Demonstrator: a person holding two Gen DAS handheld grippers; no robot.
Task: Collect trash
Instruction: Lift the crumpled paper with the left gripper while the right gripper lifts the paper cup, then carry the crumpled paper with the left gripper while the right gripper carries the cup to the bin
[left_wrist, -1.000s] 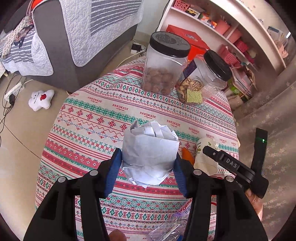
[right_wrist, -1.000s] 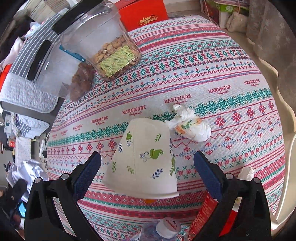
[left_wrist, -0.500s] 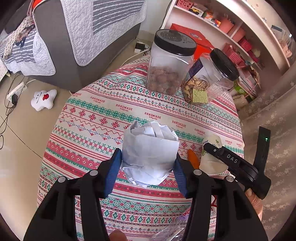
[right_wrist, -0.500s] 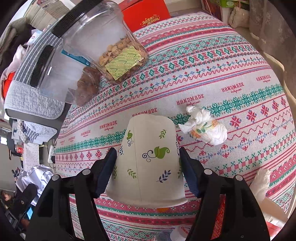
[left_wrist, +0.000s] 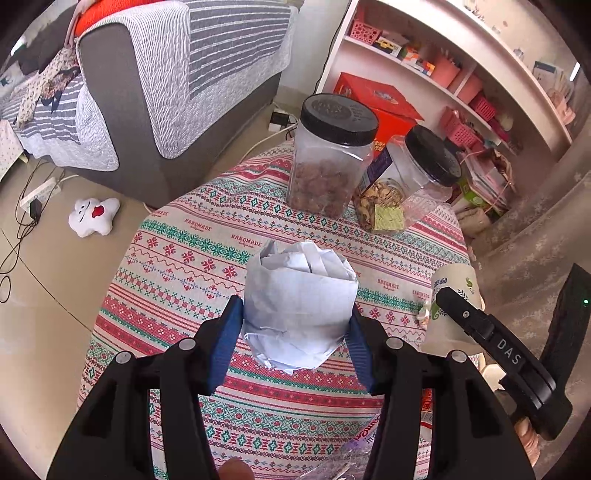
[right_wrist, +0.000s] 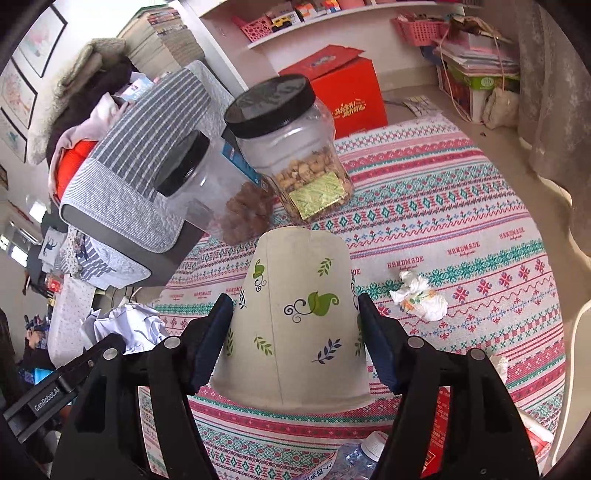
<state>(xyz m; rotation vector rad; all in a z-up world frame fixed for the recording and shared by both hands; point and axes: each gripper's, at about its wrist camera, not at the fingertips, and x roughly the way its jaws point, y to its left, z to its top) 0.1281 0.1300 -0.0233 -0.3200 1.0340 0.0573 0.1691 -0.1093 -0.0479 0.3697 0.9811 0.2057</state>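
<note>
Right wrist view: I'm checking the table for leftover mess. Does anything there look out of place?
Yes. A crumpled white tissue with orange stains lies loose on the patterned tablecloth, right of the leaf-printed paper cup, which the right claw grips upside down.

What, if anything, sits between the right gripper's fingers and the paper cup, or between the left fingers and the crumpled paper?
Nothing visible. The right gripper has its blue fingers pressed directly on the upside-down paper cup. The left gripper clamps the crumpled paper the same way. A crumpled tissue lies apart on the tablecloth.
</note>
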